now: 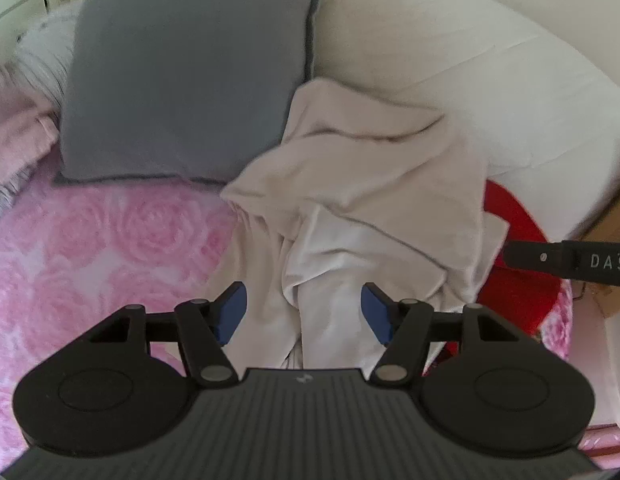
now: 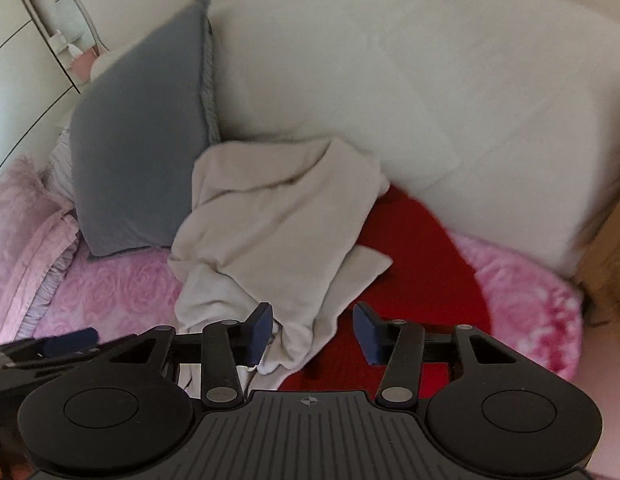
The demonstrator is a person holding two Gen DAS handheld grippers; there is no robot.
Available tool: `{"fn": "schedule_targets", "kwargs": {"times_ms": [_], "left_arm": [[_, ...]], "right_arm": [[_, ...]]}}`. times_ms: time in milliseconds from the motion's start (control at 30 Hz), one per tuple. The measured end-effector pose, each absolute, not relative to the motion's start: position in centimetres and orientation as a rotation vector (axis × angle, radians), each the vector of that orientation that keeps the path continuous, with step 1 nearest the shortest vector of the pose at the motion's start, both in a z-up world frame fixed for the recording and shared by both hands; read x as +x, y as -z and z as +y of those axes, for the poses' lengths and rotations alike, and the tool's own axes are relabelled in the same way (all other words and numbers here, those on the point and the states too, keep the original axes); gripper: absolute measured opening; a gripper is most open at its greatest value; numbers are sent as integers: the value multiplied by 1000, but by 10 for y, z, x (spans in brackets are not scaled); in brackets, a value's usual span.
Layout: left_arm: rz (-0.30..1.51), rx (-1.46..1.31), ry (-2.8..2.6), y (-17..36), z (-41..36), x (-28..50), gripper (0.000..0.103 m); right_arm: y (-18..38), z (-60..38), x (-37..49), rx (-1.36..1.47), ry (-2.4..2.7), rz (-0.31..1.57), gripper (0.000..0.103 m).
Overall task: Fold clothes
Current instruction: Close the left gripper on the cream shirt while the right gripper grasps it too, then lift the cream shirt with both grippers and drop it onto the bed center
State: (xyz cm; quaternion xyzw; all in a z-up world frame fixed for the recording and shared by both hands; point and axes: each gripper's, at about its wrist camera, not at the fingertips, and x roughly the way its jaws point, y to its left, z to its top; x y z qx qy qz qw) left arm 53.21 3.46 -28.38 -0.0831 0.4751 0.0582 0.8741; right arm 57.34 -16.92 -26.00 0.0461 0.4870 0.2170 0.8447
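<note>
In the left wrist view, our left gripper (image 1: 303, 314) stands wide open with nothing between its blue pads (image 1: 232, 312). Beyond it the beige garment (image 1: 361, 184) lies crumpled on the pink rose blanket (image 1: 90, 248), its upper part leaning against the white cushion (image 1: 449, 52) and just beside the grey pillow (image 1: 182, 76). A red cloth (image 1: 517, 248) shows under the garment's right edge. The right gripper's black finger (image 1: 565, 262) reaches in from the right, near that edge.

In the right wrist view, our right gripper (image 2: 311, 334) is also spread wide and holds nothing. The garment (image 2: 282, 216) lies ahead and left, a fold of it hanging close to the left pad (image 2: 258, 332). The red cloth (image 2: 413, 264) is spread below the right pad, partly covered by the garment. The grey pillow (image 2: 146, 136) stands tilted at the left.
</note>
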Motion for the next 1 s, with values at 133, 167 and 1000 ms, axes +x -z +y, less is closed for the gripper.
{"fn": "schedule_targets", "kwargs": {"times_ms": [133,167,1000], "left_arm": [[1022,-208,-110,317,37,546,60],[1025,-214,-106,325,37,550,60],[761,-358,-195,227,68,431,9]], "right_arm": [[285,-160,587,123,-459,1075,39],[291,-158,590,129,-459,1087,39],[178,-126,512,223,-836,866,5]]}}
